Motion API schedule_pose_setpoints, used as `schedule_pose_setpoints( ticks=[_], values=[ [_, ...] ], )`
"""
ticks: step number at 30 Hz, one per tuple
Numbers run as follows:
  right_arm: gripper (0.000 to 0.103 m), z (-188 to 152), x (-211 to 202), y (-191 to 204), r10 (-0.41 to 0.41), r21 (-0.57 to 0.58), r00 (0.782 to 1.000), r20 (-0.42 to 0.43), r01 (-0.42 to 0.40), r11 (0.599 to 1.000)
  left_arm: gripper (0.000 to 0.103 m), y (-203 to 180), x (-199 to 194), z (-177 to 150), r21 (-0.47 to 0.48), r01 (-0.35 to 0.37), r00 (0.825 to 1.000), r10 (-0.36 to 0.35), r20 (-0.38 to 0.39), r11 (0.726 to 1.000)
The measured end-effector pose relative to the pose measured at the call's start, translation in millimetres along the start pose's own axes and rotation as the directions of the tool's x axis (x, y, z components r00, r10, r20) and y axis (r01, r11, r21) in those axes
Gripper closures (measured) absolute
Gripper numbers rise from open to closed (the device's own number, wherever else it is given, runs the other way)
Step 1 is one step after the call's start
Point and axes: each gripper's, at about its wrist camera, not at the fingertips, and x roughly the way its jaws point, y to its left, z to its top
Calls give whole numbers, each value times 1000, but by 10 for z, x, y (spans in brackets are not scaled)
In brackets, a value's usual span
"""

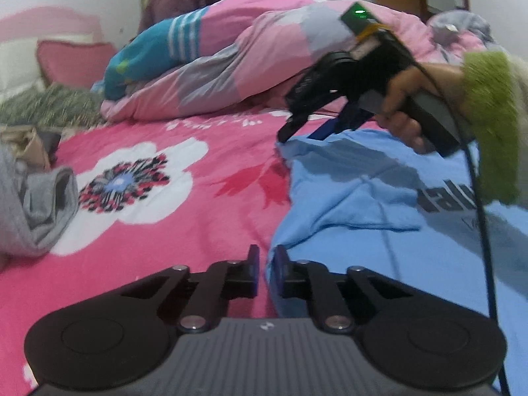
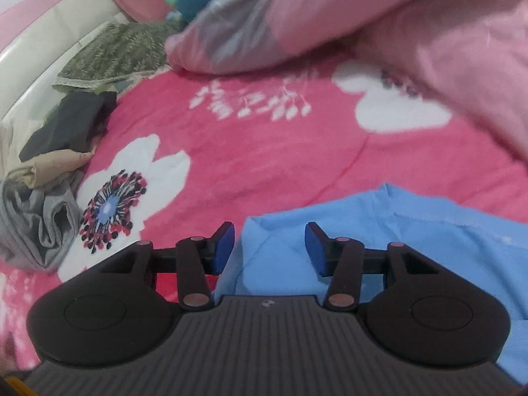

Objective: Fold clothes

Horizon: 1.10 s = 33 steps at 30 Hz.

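Shirt (image 1: 363,198), blue, lay flat on bed (image 1: 204,217). L gripper (image 1: 266,265) fingers closed on shirt's edge. R gripper (image 2: 270,247) fingers apart above shirt, gripping nothing.

Pink floral bed (image 2: 250,165): blue T-shirt (image 2: 412,247) spread flat, grey garment (image 1: 36,211) crumpled, pink quilt (image 1: 257,62) heaped

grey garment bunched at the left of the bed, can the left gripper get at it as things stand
Probably not right away: the left gripper is shut on the blue shirt edge. The grey garment lies off to its left across bare pink bedsheet, nothing between.
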Motion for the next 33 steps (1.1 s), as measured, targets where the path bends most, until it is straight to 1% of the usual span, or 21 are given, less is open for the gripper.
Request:
schedule_pose_setpoints(
  ticks=[2, 3, 4, 5, 6, 9, 11, 14, 20, 23, 25, 27, 28, 30, 33],
  values=[
    [59, 1, 37, -25, 22, 19, 999, -25, -21, 1000, 99, -38, 2, -3, 23, -7, 1000, 7, 5, 1000],
    [65, -2, 46, -32, 23, 20, 999, -30, -22, 1000, 100, -49, 5, -5, 29, -8, 1000, 8, 6, 1000],
    [84, -3, 54, -36, 24, 17, 999, -35, -23, 1000, 100, -55, 6, -6, 33, -11, 1000, 10, 8, 999],
    [95, -3, 59, -35, 27, 13, 999, -41, -26, 1000, 101, -52, 5, -8, 32, -13, 1000, 12, 8, 999],
    [98, -3, 53, -28, 33, 7, 999, -38, -33, 999, 101, -47, 4, -8, 29, -13, 1000, 13, 9, 999],
    [99, 8, -4, 29, 48, -39, 999, 14, -48, 998, 101, -41, 11, -12, 29, -16, 1000, 16, 9, 999],
    [99, 33, -20, 30, 61, -34, 997, 51, -59, 998, 101, -57, 8, -15, 36, -19, 1000, 18, 10, 999],
    [100, 93, 32, 3, 81, -21, 993, 85, -79, 997, 101, -77, 12, -22, 48, -21, 1000, 21, 5, 999],
    [99, 135, 241, -65, 107, -5, 986, 129, -108, 994, 102, -86, 24, -36, 55, -17, 1000, 18, -8, 998],
    [97, 127, 388, -121, 98, 14, 986, 131, -101, 995, 102, -85, 25, -41, 55, -15, 1000, 16, -11, 998],
    [97, 130, 445, -163, 96, 38, 984, 150, -103, 994, 102, -80, 22, -45, 53, -12, 1000, 13, -13, 999],
    [96, 153, 413, -220, 93, 86, 980, 178, -110, 990, 102, -76, 22, -46, 51, -9, 1000, 10, -16, 999],
    [92, 166, 386, -250, 90, 111, 977, 193, -113, 987, 102, -70, 22, -45, 49, -6, 1000, 7, -17, 999],
    [88, 190, 298, -305, 84, 152, 971, 225, -120, 981, 102, -41, 28, -42, 36, 4, 1000, -4, -22, 999],
    [88, 178, -85, -361, 90, 159, 955, 282, -140, 977, 101, 7, 43, -37, 12, 22, 999, -22, -32, 1000]
  ],
)
